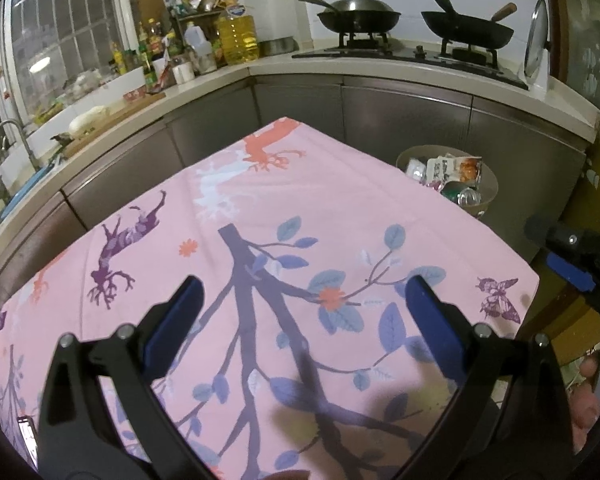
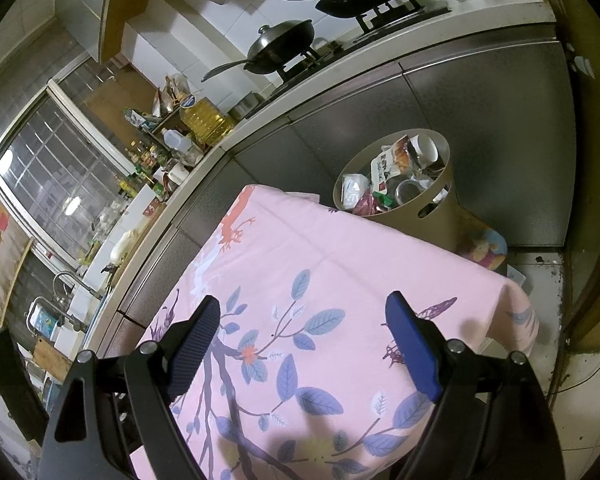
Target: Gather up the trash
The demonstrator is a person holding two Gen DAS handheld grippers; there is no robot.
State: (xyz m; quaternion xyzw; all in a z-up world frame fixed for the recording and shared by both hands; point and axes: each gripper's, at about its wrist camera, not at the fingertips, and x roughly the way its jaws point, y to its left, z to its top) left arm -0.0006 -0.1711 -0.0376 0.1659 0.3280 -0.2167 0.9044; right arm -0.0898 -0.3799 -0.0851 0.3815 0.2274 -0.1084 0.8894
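A beige round trash bin (image 2: 440, 210) stands on the floor beyond the far right corner of the table, filled with wrappers, cups and cans (image 2: 392, 176). It also shows in the left wrist view (image 1: 490, 196). The table is covered with a pink cloth (image 1: 284, 220) printed with branches and leaves; no loose trash shows on it. My left gripper (image 1: 302, 292) is open and empty above the cloth. My right gripper (image 2: 304, 310) is open and empty above the cloth's right part; part of it shows at the right edge of the left wrist view (image 1: 572, 252).
Grey cabinets and a white L-shaped counter (image 1: 260, 68) surround the table. Two woks (image 1: 356, 14) sit on the stove; oil and sauce bottles (image 1: 236, 36) crowd the corner. A sink and tap (image 1: 8, 152) are at the left. Tiled floor (image 2: 548, 280) lies right of the table.
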